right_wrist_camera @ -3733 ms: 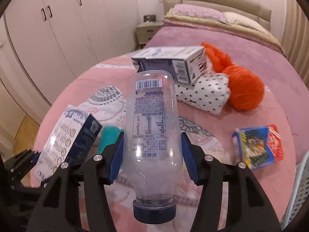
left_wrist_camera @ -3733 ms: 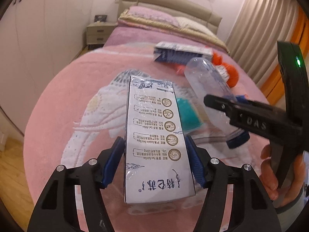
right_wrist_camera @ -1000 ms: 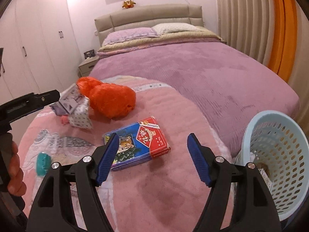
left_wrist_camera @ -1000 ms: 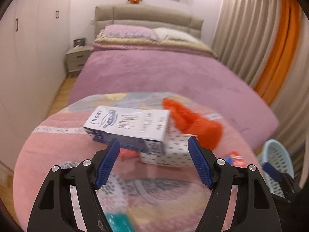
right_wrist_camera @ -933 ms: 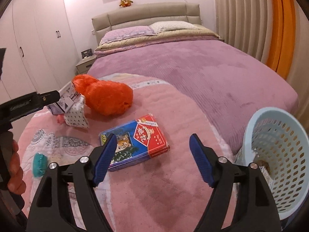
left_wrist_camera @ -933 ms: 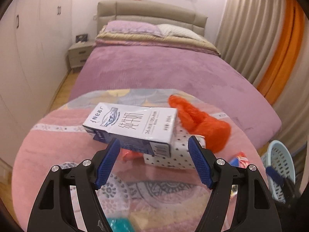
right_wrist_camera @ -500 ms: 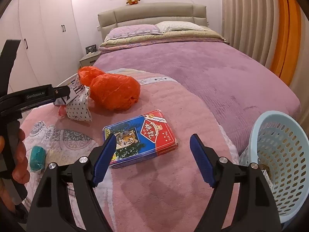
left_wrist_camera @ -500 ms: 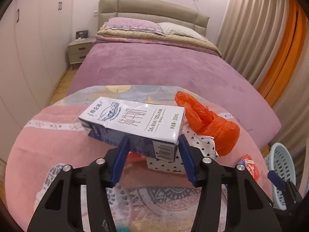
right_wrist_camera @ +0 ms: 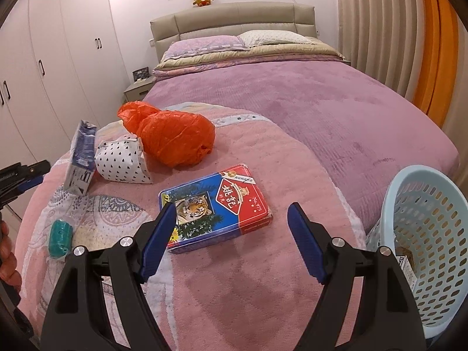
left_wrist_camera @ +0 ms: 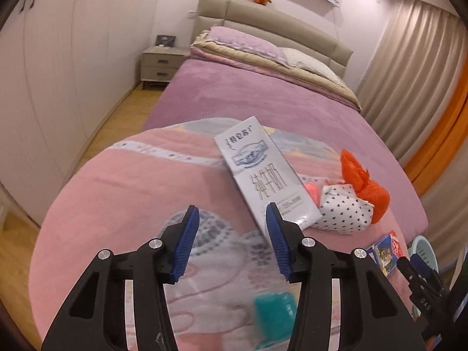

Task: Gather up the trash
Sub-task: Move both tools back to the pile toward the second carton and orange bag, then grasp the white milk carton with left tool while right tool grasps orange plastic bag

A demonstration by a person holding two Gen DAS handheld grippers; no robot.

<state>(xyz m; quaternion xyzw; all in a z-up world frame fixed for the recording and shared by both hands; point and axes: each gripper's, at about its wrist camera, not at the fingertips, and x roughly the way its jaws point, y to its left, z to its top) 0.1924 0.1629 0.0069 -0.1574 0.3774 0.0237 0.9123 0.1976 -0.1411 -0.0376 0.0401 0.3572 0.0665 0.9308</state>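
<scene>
While the left gripper (left_wrist_camera: 231,234) is closing w/ nothing between its jaws, the milk carton (left_wrist_camera: 263,175) has slipped out of the gap it sat in half a sec ago. It's turned and now stands on end at approx. 1 o'clock of the jaws, leaning by the dotted bag (left_wrist_camera: 342,210). So that grab looks missed; a re-aim is prob. needed. The right gripper (right_wrist_camera: 231,239) hasn't moved and is open and empty over the card box (right_wrist_camera: 216,204), w/ the basket (right_wrist_camera: 433,234) at 3 o'clock.
</scene>
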